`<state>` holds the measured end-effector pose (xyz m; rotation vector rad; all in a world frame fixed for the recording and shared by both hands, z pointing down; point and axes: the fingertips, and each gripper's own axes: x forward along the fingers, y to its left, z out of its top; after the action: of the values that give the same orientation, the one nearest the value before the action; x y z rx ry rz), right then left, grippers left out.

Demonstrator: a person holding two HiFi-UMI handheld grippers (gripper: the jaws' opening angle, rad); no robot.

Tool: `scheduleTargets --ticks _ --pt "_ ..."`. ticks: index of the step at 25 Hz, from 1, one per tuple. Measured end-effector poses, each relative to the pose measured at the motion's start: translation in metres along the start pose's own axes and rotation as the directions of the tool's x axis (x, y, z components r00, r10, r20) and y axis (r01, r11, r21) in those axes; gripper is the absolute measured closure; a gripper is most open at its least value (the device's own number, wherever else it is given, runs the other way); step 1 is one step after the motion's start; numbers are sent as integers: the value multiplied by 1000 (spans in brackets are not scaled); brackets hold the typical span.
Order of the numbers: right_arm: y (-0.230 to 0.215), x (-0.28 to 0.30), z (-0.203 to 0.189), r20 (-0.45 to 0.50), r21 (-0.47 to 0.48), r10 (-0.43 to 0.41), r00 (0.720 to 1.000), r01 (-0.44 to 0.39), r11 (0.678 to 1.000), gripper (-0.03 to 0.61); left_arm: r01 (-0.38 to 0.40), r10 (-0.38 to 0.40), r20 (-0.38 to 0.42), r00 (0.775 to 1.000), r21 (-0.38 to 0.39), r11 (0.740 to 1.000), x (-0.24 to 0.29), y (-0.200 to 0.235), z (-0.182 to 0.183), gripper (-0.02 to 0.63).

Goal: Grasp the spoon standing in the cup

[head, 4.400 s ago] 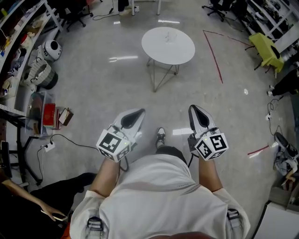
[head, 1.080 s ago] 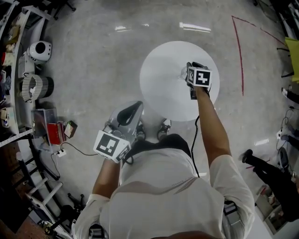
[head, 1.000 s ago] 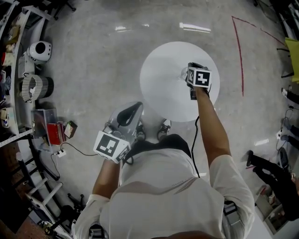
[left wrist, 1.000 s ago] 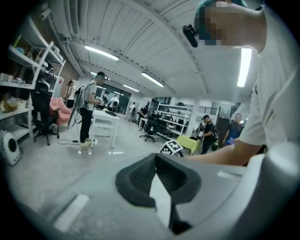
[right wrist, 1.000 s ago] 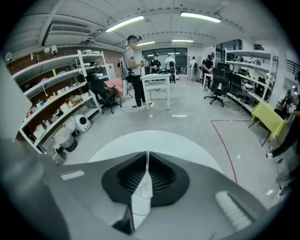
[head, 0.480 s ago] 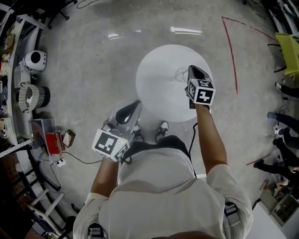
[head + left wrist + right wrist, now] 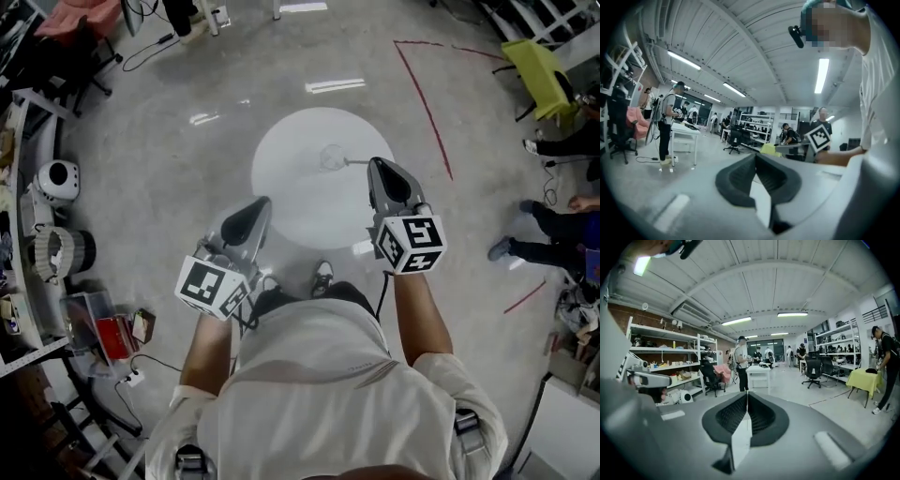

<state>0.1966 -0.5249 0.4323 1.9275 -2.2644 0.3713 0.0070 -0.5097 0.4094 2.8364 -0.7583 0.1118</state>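
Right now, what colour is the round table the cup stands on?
The table is plain white; the head view shows it best.

Head view, counts by kind.

- One round white table (image 7: 291, 202).
- One cup (image 7: 331, 157).
- One spoon (image 7: 357, 161).
- Two grippers: left gripper (image 7: 261, 204) and right gripper (image 7: 375, 167).
- Two marker cubes, one to each gripper: left cube (image 7: 214, 288) and right cube (image 7: 412, 246).
- Two chairs: yellow chair (image 7: 539, 67) and pink chair (image 7: 82, 19).
- One red box (image 7: 111, 337).
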Motion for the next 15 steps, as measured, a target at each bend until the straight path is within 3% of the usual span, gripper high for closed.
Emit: scheduleTargets --ticks 7,15 --pt "19 -99 32 156 3 1 988 -2 1000 568 72 -73 27 997 47 996 -3 -37 27 612" --pt "21 -142 38 184 -15 -20 983 23 1000 566 137 -139 23 990 93 986 -7 -81 36 612"
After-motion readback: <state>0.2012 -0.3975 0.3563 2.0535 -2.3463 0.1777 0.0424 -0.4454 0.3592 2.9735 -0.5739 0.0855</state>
